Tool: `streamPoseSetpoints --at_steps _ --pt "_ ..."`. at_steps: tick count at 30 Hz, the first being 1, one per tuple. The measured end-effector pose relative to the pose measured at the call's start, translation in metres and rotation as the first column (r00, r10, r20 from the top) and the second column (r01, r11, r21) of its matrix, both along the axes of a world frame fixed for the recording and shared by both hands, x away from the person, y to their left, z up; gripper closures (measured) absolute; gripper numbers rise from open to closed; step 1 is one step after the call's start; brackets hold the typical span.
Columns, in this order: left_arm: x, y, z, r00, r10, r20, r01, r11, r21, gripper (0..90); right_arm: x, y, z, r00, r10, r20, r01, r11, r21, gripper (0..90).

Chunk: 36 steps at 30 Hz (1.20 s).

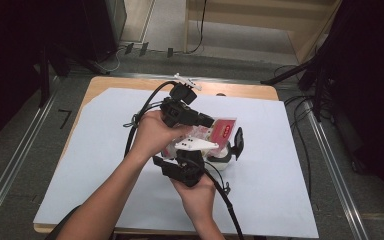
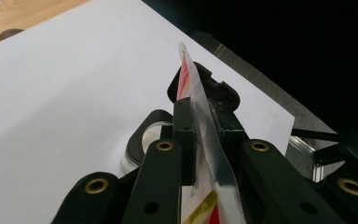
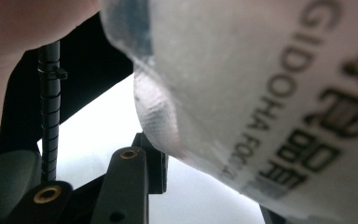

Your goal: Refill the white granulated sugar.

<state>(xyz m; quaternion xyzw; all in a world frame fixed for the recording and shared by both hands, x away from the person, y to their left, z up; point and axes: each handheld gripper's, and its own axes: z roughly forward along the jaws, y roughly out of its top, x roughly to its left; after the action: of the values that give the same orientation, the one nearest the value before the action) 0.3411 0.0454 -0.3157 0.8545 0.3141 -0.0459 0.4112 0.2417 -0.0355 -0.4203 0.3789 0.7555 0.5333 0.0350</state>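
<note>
The left gripper [image 1: 207, 121] has its fingers [image 2: 185, 133] clamped on the sealed edge of the red-and-white packet [image 1: 221, 128], held above the middle of the white surface [image 1: 80, 165]. The right gripper [image 1: 237, 145] grips a round jar [image 1: 220, 159] just beneath, its fingers closed around it. Judged from this, pouring goes best with the packet's mouth kept squarely over the jar.

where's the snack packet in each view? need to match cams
High view: snack packet at centre, between the two grippers.
Left gripper view: edge-on, pinched between the black jaws.
Right gripper view: upper right, very close, printed lettering.
Shared landmark: white sheet on the table.
</note>
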Motion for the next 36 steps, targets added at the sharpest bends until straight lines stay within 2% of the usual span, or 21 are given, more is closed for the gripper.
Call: streamPoseSetpoints --at_steps 16,17,28,30,33,34,36 --pt "0.003 0.003 0.000 1.0000 -0.008 -0.001 0.008 0.9999 -0.011 82.8 0.000 0.003 0.000 0.9999 0.002 0.013 -0.002 1.000 -0.005 62.7" --pt "0.003 0.003 0.001 1.0000 -0.002 -0.003 0.002 1.0000 -0.001 82.8 0.001 0.003 0.001 0.9999 0.002 0.013 -0.002 1.000 -0.004 62.5" --pt "0.005 0.002 0.005 0.9999 -0.008 -0.008 0.008 1.0000 -0.001 83.0 0.002 0.004 0.004 0.9998 -0.003 0.019 0.003 1.000 -0.004 63.8" --pt "0.005 0.001 0.008 1.0000 -0.004 -0.004 0.004 0.9999 0.013 82.9 0.002 0.004 0.006 0.9997 -0.001 0.026 0.001 1.000 -0.005 63.5" --pt "0.005 0.001 0.010 1.0000 -0.006 0.005 0.006 1.0000 0.003 82.9 0.003 0.004 0.007 0.9995 -0.005 0.031 0.005 1.000 -0.002 62.3" --pt "0.005 0.000 0.011 0.9999 -0.009 0.011 0.009 0.9998 0.017 82.9 0.003 0.004 0.008 0.9993 -0.008 0.037 0.008 1.000 0.000 62.4" --pt "0.005 0.000 0.011 0.9998 -0.014 0.016 0.014 0.9998 0.016 82.9 0.003 0.004 0.008 0.9993 -0.007 0.038 0.007 1.000 0.001 62.4"
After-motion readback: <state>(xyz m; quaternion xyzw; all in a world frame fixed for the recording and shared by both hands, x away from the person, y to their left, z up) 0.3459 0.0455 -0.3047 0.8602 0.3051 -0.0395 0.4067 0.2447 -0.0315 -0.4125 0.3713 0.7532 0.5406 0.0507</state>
